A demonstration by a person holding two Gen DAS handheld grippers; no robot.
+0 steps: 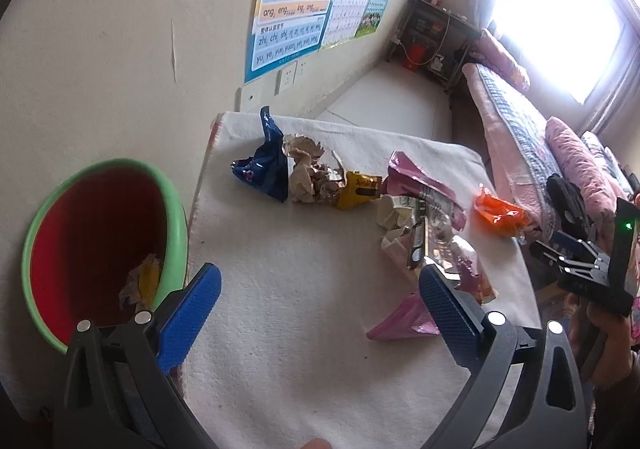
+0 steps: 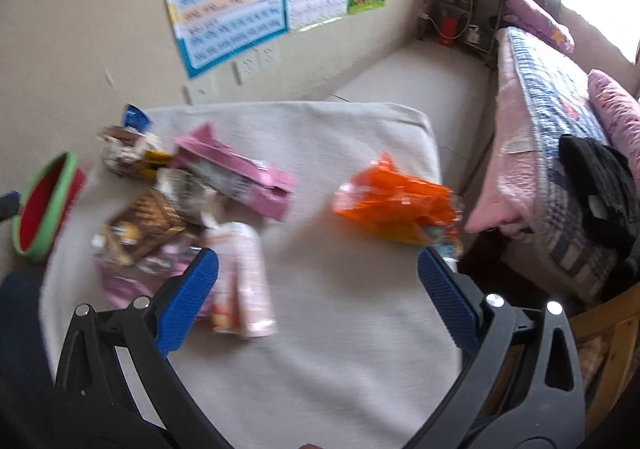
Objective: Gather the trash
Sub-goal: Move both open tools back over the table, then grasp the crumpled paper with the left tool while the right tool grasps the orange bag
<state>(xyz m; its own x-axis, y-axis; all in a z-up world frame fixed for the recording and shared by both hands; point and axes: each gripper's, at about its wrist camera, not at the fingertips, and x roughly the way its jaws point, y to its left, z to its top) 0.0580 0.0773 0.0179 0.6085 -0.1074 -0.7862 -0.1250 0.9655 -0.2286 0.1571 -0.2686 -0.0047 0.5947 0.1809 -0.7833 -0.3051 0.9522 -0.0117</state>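
Trash lies on a white cloth-covered table (image 1: pixel 304 313): a dark blue wrapper (image 1: pixel 266 165), crumpled brown paper (image 1: pixel 304 169), a yellow wrapper (image 1: pixel 358 189), pink packaging (image 1: pixel 416 179) and an orange wrapper (image 1: pixel 498 215). A red bin with a green rim (image 1: pixel 100 245) stands at the table's left and holds some crumpled trash (image 1: pixel 142 285). My left gripper (image 1: pixel 320 289) is open and empty above the cloth beside the bin. My right gripper (image 2: pixel 318 277) is open and empty, with the orange wrapper (image 2: pixel 396 201) just beyond it and a pink packet (image 2: pixel 244 277) by its left finger.
A wall with posters (image 1: pixel 296 5) runs behind the table. A bed with pink and checked bedding (image 1: pixel 520 137) lies to the right. A dark shelf (image 1: pixel 436 37) stands at the far corner. The right gripper's body (image 1: pixel 592 265) shows at the table's right edge.
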